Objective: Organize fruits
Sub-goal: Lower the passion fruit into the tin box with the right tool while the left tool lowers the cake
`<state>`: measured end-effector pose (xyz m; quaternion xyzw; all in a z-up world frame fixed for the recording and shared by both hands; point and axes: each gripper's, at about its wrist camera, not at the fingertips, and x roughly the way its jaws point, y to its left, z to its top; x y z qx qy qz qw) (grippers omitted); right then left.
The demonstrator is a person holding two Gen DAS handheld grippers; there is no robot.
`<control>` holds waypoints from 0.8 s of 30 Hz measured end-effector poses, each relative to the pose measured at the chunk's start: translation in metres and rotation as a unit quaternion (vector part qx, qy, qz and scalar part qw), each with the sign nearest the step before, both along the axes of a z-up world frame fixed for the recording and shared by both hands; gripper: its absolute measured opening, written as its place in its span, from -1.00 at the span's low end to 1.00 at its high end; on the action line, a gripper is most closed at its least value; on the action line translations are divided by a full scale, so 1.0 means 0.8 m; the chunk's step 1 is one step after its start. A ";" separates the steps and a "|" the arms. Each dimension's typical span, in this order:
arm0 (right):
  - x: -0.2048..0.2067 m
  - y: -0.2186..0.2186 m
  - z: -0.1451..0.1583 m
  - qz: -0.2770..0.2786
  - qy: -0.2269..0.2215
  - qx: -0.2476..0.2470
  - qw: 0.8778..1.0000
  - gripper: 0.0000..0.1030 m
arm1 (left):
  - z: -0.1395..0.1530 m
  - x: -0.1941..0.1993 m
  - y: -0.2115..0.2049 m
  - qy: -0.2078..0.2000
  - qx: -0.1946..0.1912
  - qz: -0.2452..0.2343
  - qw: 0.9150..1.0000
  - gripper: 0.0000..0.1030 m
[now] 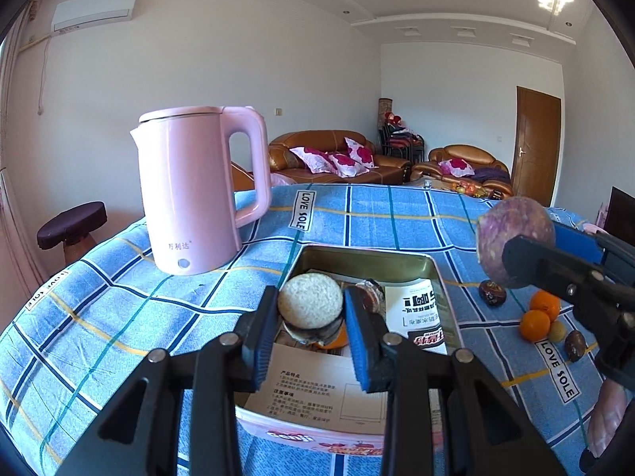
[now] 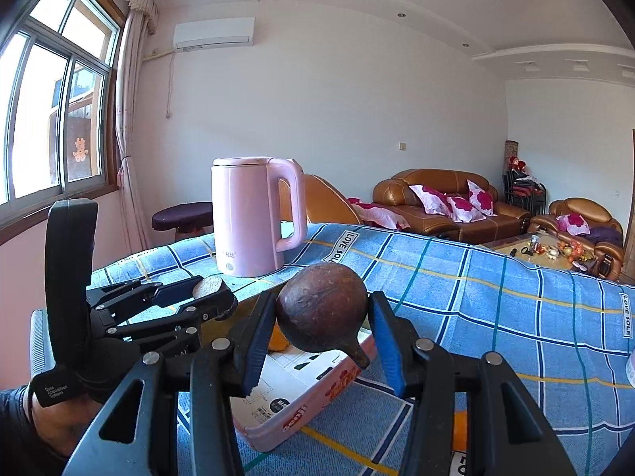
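My left gripper [image 1: 311, 313] is shut on a halved dark fruit with a white cut face [image 1: 310, 300], held over a metal tin [image 1: 438, 289] lined with printed papers. An orange fruit [image 1: 335, 341] lies in the tin under it. My right gripper [image 2: 321, 325] is shut on a round brown-purple fruit [image 2: 322, 313] with a stem, held above the tin [image 2: 278, 424]. It also shows in the left wrist view [image 1: 512, 238] at the right. Two oranges [image 1: 535, 317] and small dark fruits [image 1: 492, 292] lie on the cloth right of the tin.
A pink kettle [image 1: 190, 194] stands on the blue checked tablecloth [image 1: 119, 309] behind and left of the tin. A dark stool [image 1: 71, 226] stands past the table's left edge. Sofas [image 1: 337, 154] and a door [image 1: 535, 142] are far behind.
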<state>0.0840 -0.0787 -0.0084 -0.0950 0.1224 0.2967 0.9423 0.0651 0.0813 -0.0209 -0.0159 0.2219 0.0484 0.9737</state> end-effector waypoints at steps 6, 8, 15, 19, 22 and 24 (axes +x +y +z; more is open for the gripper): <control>0.018 0.021 -0.013 0.004 0.017 -0.019 1.000 -0.02 | -0.007 0.013 0.003 0.021 -0.007 -0.009 1.000 -0.33; 0.022 0.028 -0.017 0.004 0.023 -0.024 0.999 -0.02 | -0.009 0.017 0.004 0.027 -0.005 -0.009 1.000 -0.33; 0.039 0.044 -0.030 0.004 0.039 -0.038 0.998 -0.02 | -0.013 0.025 0.008 0.046 -0.008 -0.010 0.999 -0.32; 0.047 0.047 -0.034 0.002 0.049 -0.041 0.998 -0.02 | -0.017 0.033 0.008 0.067 -0.009 -0.014 0.998 -0.32; 0.053 0.047 -0.038 0.001 0.060 -0.040 0.997 -0.02 | -0.021 0.039 0.009 0.081 -0.014 -0.019 0.996 -0.32; 0.058 0.047 -0.041 0.000 0.068 -0.040 0.997 -0.02 | -0.022 0.042 0.010 0.089 -0.016 -0.021 0.996 -0.32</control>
